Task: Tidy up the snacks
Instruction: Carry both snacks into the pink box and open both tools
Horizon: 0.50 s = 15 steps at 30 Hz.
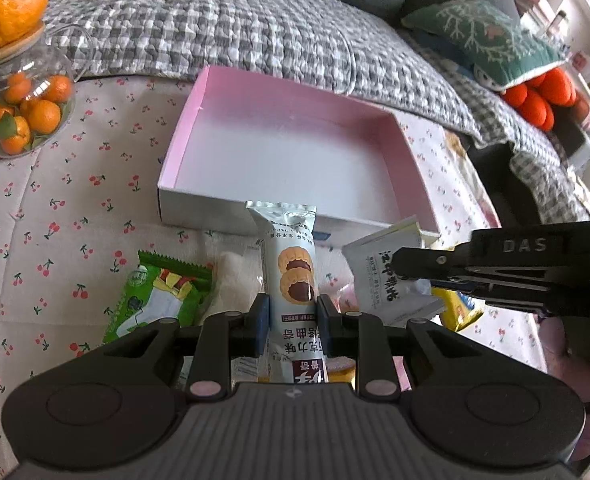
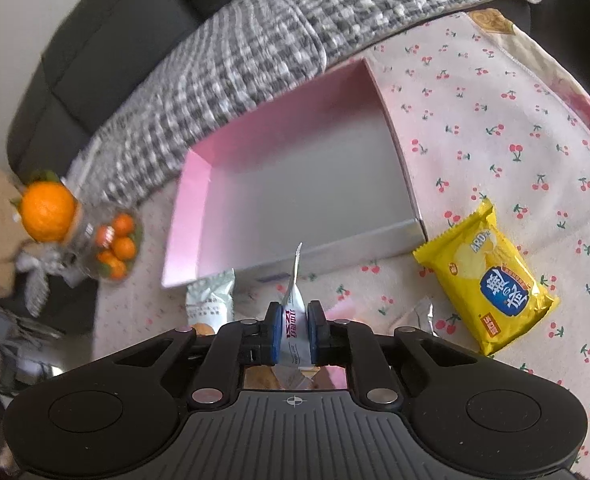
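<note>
My left gripper (image 1: 293, 312) is shut on a long white cookie packet (image 1: 291, 256) with chocolate-centred biscuits printed on it, pointing at the near wall of an open pink-lined box (image 1: 295, 148). My right gripper (image 2: 295, 332) is shut on a small white snack sachet (image 2: 295, 320) held edge-on, just in front of the same box (image 2: 303, 184). In the left wrist view the right gripper (image 1: 415, 268) reaches in from the right, holding that white sachet (image 1: 379, 272). The box holds nothing.
A green snack packet (image 1: 155, 300) lies left of the cookie packet. A yellow chip bag (image 2: 491, 280) lies right of the box. A glass jar of small oranges (image 1: 27, 112) stands at far left. The cherry-print cloth (image 1: 55, 220) covers the table; a checked sofa is behind.
</note>
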Available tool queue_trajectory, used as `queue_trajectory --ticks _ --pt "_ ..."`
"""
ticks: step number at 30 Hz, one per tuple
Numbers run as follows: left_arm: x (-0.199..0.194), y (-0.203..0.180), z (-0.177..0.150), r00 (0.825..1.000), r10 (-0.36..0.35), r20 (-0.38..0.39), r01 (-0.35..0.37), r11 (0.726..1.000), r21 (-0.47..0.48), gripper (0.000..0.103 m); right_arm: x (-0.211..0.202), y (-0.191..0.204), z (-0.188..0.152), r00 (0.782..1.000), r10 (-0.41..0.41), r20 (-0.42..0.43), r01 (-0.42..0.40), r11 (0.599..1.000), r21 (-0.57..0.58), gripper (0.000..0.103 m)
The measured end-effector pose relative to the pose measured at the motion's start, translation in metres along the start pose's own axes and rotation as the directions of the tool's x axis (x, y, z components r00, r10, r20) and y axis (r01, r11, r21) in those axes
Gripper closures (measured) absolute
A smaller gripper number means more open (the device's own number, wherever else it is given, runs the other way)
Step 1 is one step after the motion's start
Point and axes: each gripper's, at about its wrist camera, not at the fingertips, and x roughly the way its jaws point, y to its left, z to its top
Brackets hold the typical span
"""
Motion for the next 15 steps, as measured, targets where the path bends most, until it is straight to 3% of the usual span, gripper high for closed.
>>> queue_trajectory --ticks 7,15 --pt "-0.013 0.001 0.015 0.997 -0.017 0.071 0.02 0.999 -0.043 0.08 -0.023 -0.006 0.018 0.991 0.091 0.099 -0.098 0.992 0.075 0.09" --pt "0.0 0.005 0.05 0.989 0.012 0.144 -0.005 0.999 -0.045 0.08 -0.016 -0.024 0.036 0.978 0.105 0.179 -0.131 0.981 0.142 0.09"
